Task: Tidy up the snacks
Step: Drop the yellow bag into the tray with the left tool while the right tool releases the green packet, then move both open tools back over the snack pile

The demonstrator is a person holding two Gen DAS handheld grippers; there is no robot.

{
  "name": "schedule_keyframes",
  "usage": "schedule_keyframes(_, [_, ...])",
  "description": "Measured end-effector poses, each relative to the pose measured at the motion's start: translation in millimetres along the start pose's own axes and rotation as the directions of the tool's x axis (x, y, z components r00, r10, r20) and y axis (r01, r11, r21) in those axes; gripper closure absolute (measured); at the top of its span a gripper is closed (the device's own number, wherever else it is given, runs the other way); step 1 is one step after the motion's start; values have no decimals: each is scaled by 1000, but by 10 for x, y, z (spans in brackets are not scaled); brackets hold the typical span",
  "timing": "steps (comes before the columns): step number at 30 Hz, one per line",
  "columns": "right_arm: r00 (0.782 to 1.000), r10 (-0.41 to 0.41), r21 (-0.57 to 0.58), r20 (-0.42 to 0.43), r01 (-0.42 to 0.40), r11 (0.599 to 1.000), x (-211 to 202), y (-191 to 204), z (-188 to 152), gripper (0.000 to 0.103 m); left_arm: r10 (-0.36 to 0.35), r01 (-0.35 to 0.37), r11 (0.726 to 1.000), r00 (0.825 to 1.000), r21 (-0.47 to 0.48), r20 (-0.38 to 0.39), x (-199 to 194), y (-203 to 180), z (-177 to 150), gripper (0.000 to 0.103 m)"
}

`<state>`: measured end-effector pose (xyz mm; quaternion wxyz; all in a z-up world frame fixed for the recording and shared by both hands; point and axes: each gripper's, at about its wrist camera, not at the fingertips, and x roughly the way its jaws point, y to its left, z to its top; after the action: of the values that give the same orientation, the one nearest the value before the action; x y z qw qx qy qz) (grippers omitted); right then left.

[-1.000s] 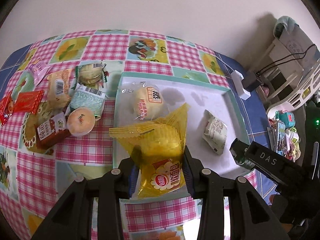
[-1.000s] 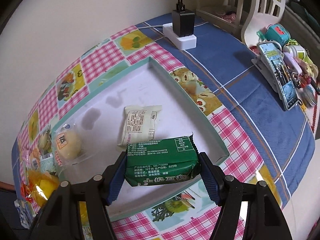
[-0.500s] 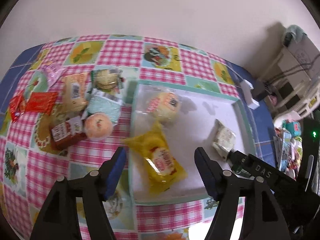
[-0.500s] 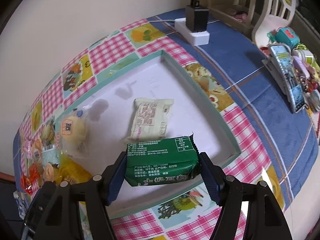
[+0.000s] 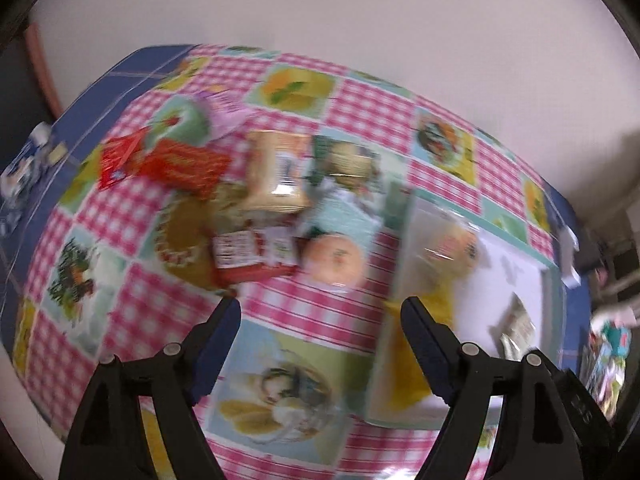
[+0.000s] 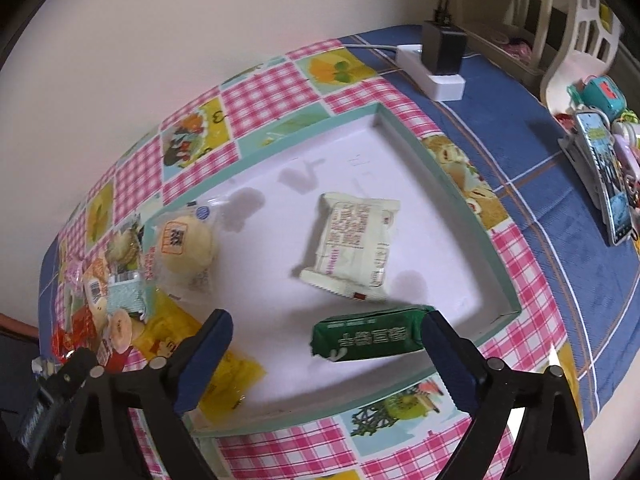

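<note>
A teal-rimmed white tray (image 6: 472,216) holds a round bun in clear wrap (image 6: 186,242), a cream packet (image 6: 354,242), a yellow packet (image 6: 224,360) and a green packet (image 6: 368,338). My right gripper (image 6: 324,334) is open; the green packet lies in the tray by its right finger. My left gripper (image 5: 320,316) is open and empty above the tablecloth, left of the tray (image 5: 554,280). The left wrist view is blurred. A pile of loose snacks (image 5: 260,204) lies ahead of it, with an orange round snack (image 5: 334,256) nearest the tray.
A checked tablecloth (image 6: 276,88) covers the table against a white wall. A white power strip with a black charger (image 6: 442,60) sits at the back right. A phone (image 6: 608,176) and small trinkets lie on the blue cloth at the far right.
My right gripper has opened and the green packet has dropped into the tray. My left gripper has swung left, away from the tray and toward the snack pile.
</note>
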<state>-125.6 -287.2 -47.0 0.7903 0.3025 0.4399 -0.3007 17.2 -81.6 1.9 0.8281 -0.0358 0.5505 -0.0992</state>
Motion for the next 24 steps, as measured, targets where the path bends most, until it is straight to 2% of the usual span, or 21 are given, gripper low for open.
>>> schedule_keyframes(4, [1000,16,-56,7,-16,998,-10,180,-40,5,54,-54,997,999,-59,-1,38,276,80,18])
schedule_keyframes(6, [999,36,-81,8,-35,996,-13,288,-57,4,69,-69,994,998,-83,-1,40,442,142,8])
schedule_keyframes(12, [996,90,-138,11,-88,986,-12,589,-131,0,123,-121,985,992,-127,13,15,847,274,8])
schedule_keyframes(16, [991,135,-165,-5,-134,977,19,790,-182,0,133,-129,976,991,-174,13,17,1085,309,2])
schedule_keyframes(24, [980,199,-220,-5,-195,956,38,1201,-294,0,132,-113,957,990,-267,55,4,1476,344,2])
